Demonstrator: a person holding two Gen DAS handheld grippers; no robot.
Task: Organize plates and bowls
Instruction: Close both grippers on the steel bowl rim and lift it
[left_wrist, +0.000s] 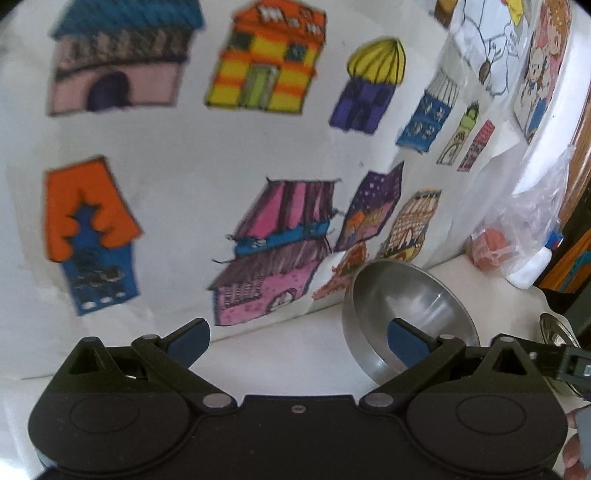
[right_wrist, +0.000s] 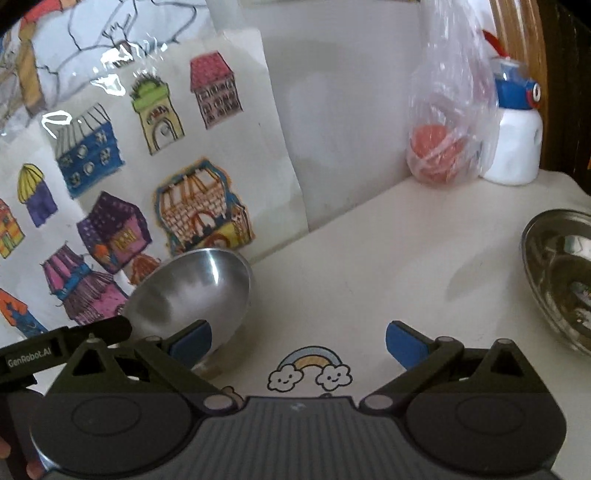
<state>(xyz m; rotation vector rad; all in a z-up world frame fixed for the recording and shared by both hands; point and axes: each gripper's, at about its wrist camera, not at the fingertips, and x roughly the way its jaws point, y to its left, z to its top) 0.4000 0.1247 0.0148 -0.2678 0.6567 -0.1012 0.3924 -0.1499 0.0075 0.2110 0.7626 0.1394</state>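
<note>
A steel bowl (left_wrist: 410, 314) sits tilted on the white table against the wall of house drawings; it also shows in the right wrist view (right_wrist: 195, 295). My left gripper (left_wrist: 297, 341) is open and empty, its right fingertip (left_wrist: 404, 345) in front of the bowl's inside. My right gripper (right_wrist: 297, 341) is open and empty above the table, its left fingertip (right_wrist: 190, 343) in front of that bowl. A second steel bowl (right_wrist: 561, 273) sits at the right edge of the right wrist view; a sliver of it also shows in the left wrist view (left_wrist: 554, 328).
A wall covered with colourful house drawings (left_wrist: 258, 147) stands right behind the table. A clear plastic bag with an orange ball (right_wrist: 443, 147) and a white bottle with a blue cap (right_wrist: 513, 140) stand in the back corner. A rainbow sticker (right_wrist: 310, 369) is on the table.
</note>
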